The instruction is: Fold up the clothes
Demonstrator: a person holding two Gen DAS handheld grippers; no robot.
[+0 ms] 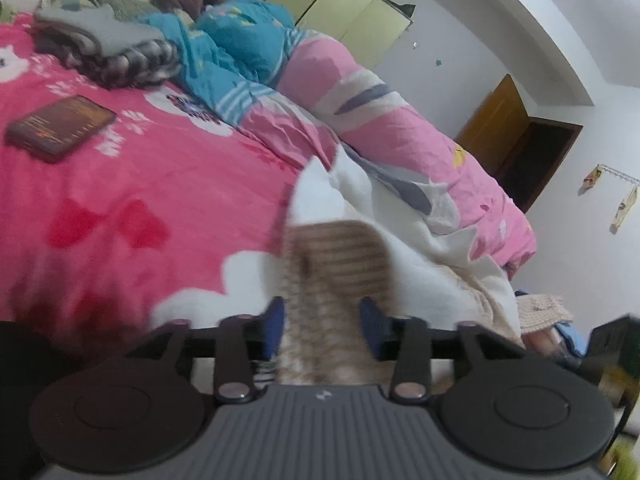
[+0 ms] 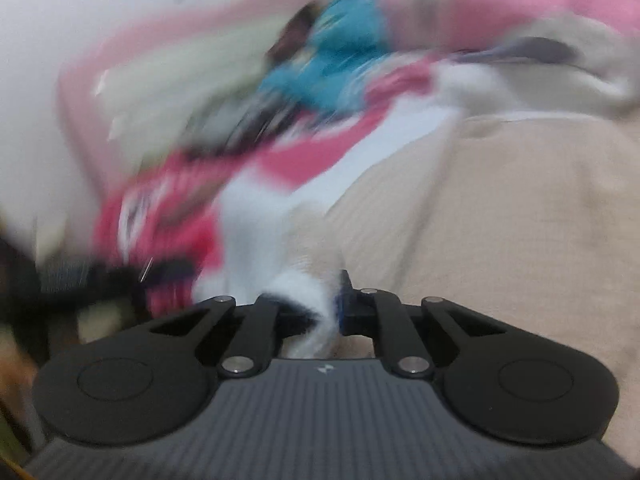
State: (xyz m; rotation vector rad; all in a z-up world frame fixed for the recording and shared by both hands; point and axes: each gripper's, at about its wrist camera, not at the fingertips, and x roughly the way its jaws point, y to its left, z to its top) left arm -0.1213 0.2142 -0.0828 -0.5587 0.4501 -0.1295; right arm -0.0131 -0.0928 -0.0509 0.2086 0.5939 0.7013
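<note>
Left gripper (image 1: 322, 322): jaws parted around beige knit garment (image 1: 340, 248); right gripper (image 2: 316, 308): clenched on its white edge, bed's (image 1: 120, 184) edge.

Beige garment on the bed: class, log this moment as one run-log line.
left gripper: open around beige garment | right gripper: shut on its white edge | fold: unfinished
</note>
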